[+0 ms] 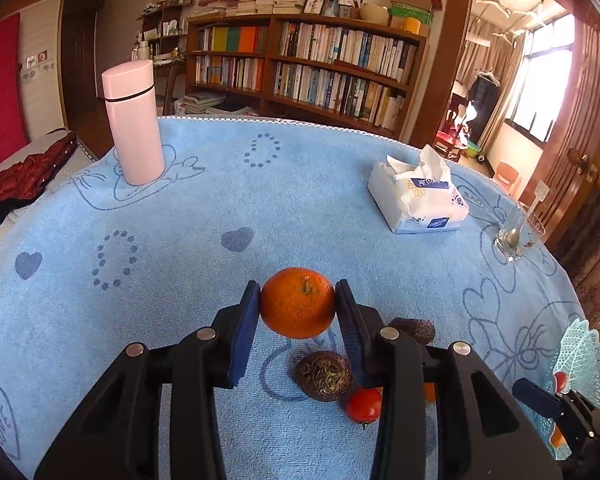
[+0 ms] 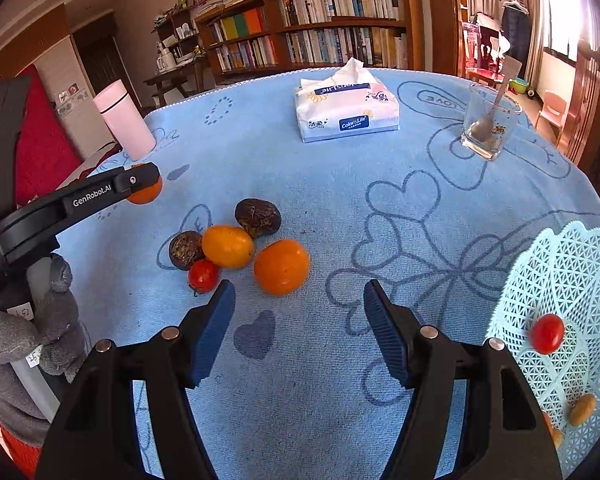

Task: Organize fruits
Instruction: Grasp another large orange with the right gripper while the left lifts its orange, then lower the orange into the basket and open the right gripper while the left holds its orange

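Fluffy blue towel-covered table [image 2: 320, 184], left gripper [image 1: 298, 306] fingers pinching dimpled round orange [image 1: 297, 303], right gripper [image 2: 299, 300] fingers spread, empty

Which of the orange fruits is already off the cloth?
The orange clamped in the left gripper, lifted above the cloth. The other orange and the yellow-orange fruit lie in the pile.

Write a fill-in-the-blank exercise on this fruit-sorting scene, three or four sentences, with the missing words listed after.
1. The left gripper is shut on an ____.
2. The right gripper hovers over the blue cloth with its jaws ____.
3. A spoon stands inside the ____.
4. A red cherry tomato already lies in the pale blue ____.

Missing words: orange; open; glass; basket
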Demonstrator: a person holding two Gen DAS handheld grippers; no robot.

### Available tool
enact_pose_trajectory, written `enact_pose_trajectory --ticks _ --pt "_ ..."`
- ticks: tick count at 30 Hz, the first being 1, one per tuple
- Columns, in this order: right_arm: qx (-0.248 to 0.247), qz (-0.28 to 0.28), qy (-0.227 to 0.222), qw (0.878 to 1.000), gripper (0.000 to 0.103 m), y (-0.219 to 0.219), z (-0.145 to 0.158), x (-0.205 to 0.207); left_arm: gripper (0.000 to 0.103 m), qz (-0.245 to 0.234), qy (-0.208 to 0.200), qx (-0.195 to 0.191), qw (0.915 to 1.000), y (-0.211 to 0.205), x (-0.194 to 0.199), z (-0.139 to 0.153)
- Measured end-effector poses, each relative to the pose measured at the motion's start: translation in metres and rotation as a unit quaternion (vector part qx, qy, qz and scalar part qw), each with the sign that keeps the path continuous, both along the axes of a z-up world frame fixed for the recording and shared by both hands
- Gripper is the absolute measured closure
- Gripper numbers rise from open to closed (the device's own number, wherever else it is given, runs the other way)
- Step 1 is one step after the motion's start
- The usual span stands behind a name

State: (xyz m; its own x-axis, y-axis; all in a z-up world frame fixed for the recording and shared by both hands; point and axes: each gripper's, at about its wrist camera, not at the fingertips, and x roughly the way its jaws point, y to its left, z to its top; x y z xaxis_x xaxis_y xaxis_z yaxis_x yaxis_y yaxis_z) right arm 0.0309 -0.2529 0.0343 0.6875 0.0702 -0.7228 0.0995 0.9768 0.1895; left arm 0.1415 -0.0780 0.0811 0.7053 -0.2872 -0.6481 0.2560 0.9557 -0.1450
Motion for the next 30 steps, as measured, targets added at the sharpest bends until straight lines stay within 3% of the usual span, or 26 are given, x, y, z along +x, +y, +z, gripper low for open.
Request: enact_pose_trajectory --ticks 9,12,16,30 --pt "0.017 0.002 0.046 0.999 0.035 0.006 -0.031 0.039 0.064 0.012 0.001 -0.014 0.9998 0.010 0.001 0.003" --pt "0.007 0.011 0.049 0.999 0.044 0.014 -0.035 0.044 0.064 0.012 0.002 -0.016 0.9998 0.010 0.001 0.003" --pt "-0.017 0.009 0.046 0.999 0.063 0.019 -0.033 0.045 0.064 0.011 0.003 -0.017 0.9998 0.009 0.000 0.003" --pt "-0.003 -0.046 0.000 0.999 0.063 -0.016 0.007 -0.005 0.064 -0.010 0.000 -0.012 0.9999 -0.004 -0.008 0.003"
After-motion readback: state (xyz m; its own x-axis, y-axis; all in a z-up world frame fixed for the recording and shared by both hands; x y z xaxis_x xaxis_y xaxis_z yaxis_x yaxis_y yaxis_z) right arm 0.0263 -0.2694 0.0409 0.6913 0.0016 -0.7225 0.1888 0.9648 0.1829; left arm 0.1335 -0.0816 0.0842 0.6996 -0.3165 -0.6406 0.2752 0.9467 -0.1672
